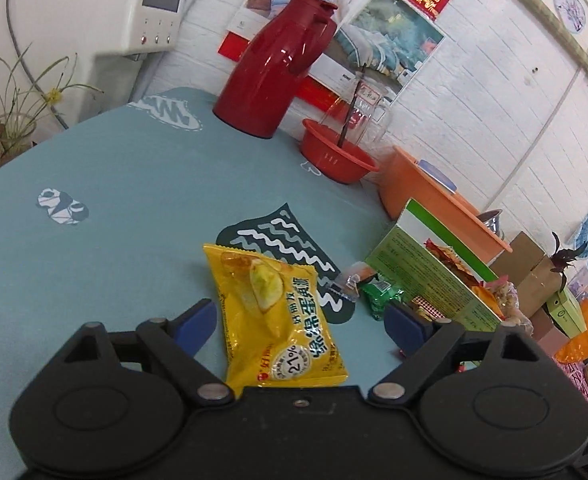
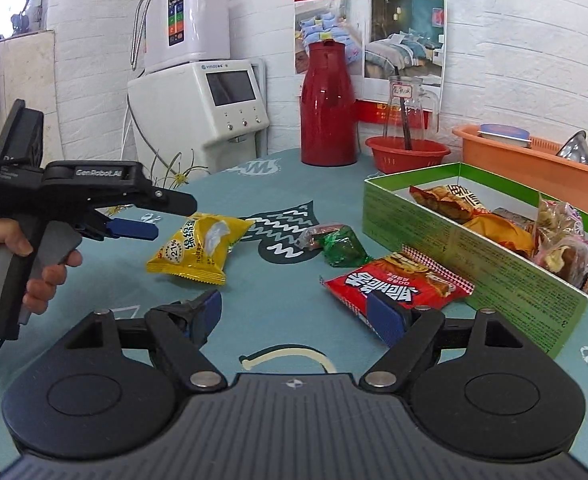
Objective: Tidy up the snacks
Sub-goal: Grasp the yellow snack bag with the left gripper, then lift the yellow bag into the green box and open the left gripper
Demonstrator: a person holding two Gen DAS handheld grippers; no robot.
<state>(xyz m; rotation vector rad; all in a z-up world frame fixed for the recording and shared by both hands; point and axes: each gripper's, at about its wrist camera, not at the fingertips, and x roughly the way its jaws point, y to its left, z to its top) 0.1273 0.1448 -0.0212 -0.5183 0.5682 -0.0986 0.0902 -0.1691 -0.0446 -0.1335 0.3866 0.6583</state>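
The left gripper [image 1: 300, 320] hangs just above the table [image 1: 114, 184], its blue fingers [image 1: 198, 322] spread wide on either side of the yellow snack bag [image 1: 272, 316], which lies flat on the teal cloth out in the middle. From the right wrist view this gripper [image 2: 142, 220] points level toward the bag [image 2: 198, 248], and a hand [image 2: 34, 268] wraps its grey handle, fingers curled round the trigger.

The right gripper [image 2: 298, 316] is also wide open and holds nothing; its right finger [image 2: 386, 316] stands in front of the near end of the red snack bag [image 2: 398, 284]. That bag lies flat just beside the long wall of the green box [image 2: 474, 248], which sits toward the table's right edge and already holds several snacks. A small green packet [image 2: 342, 244] and a small clear-wrapped one [image 2: 314, 236] lie touching each other between the yellow bag and the box.
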